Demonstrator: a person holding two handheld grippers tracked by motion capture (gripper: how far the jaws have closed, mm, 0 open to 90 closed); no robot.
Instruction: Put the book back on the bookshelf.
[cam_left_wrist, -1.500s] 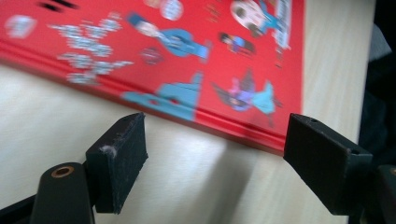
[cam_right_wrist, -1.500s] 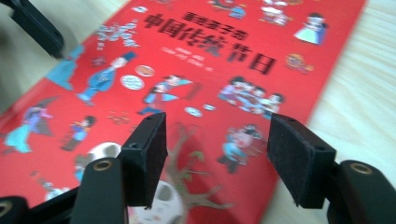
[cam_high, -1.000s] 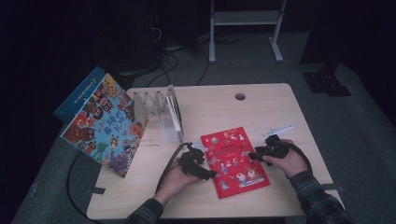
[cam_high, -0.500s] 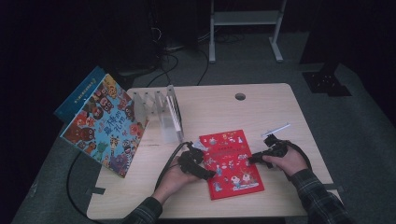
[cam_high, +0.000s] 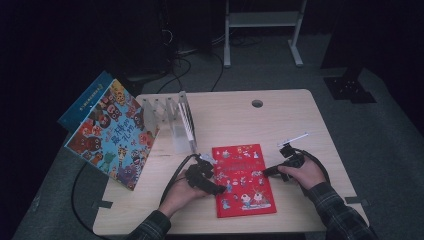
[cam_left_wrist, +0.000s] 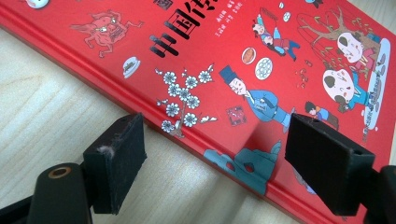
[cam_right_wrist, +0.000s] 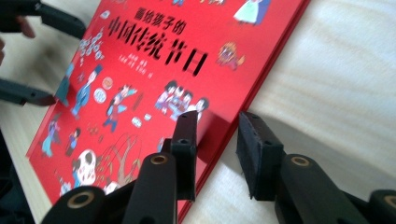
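Red picture book (cam_high: 243, 179) lies flat on the wooden table (cam_high: 280, 120), its far edge cut off in both gripper views. Left gripper (cam_high: 212, 186) straddles its left edge, jaws wide, unclamped. Right gripper (cam_high: 266, 172), jaws just narrowing, brackets its right edge; contact unclear.

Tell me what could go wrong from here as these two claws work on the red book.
The right claw, whose jaws have just been closing, straddles the red book at its edge without pinching it; it may close on the cover alone. The left claw stands wide open at the spine edge, so it doesn't seem to steady the book, which may slide on the table.
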